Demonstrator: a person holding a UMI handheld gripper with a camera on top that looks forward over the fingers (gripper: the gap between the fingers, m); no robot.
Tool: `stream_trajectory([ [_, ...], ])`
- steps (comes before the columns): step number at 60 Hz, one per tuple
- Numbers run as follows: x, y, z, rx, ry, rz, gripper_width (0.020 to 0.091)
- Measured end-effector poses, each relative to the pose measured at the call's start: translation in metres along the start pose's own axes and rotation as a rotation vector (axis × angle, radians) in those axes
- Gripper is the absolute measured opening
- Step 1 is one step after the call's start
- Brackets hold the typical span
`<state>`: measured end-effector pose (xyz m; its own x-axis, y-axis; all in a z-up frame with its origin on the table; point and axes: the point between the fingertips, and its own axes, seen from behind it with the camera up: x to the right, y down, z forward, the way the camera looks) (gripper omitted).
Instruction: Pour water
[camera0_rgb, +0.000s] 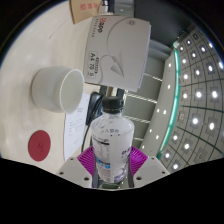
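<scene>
My tongs (109, 160) clamp a clear water bottle (109, 140) between both pads; a white cup (57, 88) sits far left on the table (30, 120).

There is one view only. It rides on the hand-held gripper (110, 165), faces forward along its fingers, and looks closely down at the bench (40, 110).

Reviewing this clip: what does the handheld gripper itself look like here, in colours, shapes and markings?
Only the gripper front shows: two pale grey fingers, each with a magenta ribbed pad on its inner face. No cables, markings, hand or sleeve are visible.
</scene>
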<state>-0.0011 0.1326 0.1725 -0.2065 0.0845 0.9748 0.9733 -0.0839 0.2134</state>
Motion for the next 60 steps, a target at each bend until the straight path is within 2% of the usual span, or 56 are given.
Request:
stream_trajectory([
  [12,-0.017,-0.013,0.021,0.052,0.013,-0.232,0.0411],
  [26,-0.019,-0.013,0.021,0.064,-0.033,-0.135,0.0412],
  [31,-0.015,-0.010,0.018,0.058,-0.071,0.033,0.0413],
  [43,-0.009,-0.004,-0.002,0.059,-0.252,0.645,0.0420],
  [52,-0.026,0.002,-0.013,0.040,-0.359,1.016,0.0421],
  [60,-0.057,-0.004,-0.022,0.055,-0.512,1.289,0.0420],
])
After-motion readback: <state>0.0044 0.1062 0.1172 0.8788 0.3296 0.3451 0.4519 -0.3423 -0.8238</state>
